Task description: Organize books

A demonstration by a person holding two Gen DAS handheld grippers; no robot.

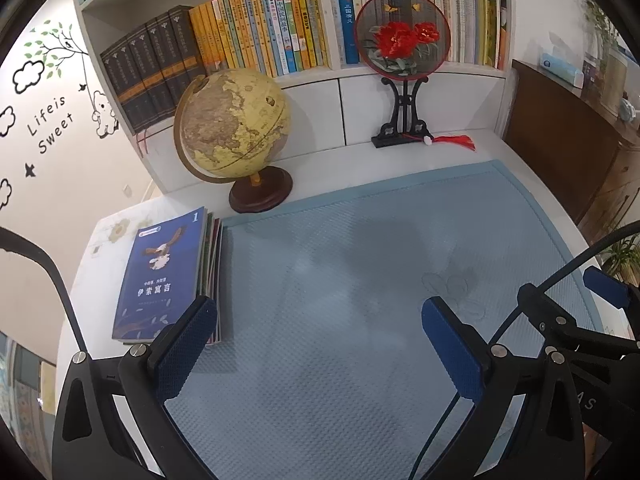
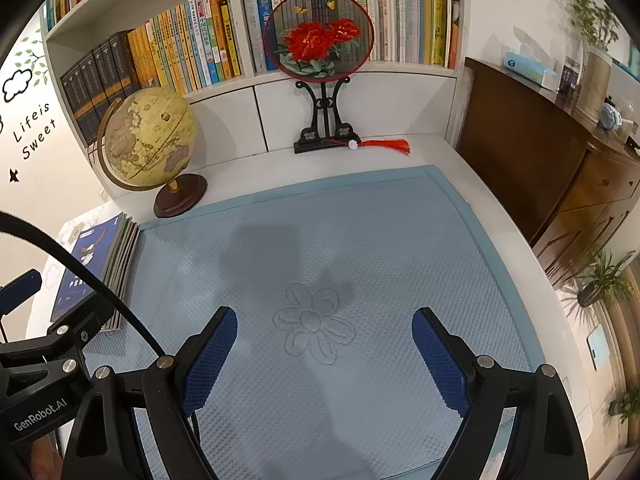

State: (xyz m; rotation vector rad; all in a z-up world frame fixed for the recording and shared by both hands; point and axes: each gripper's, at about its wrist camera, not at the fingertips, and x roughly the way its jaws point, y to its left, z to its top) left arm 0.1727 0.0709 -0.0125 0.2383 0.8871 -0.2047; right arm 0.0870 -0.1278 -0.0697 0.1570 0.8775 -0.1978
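Under my blue, mesh-textured pads (image 1: 188,344) lies a pale blue waffle-textured mat (image 2: 360,240) embossed with a flower (image 2: 314,322). My top book (image 1: 160,272) is deep blue with white lettering. The globe (image 1: 234,124) is antique yellow and tan; the round fan (image 2: 320,34) shows red peonies on dark gauze.

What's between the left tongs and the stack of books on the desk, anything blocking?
Nothing visible. The stack of books lies flat at the left edge of the blue mat, and the left tongs hang open just to its right over bare mat. The globe stands behind the stack, off the direct line.
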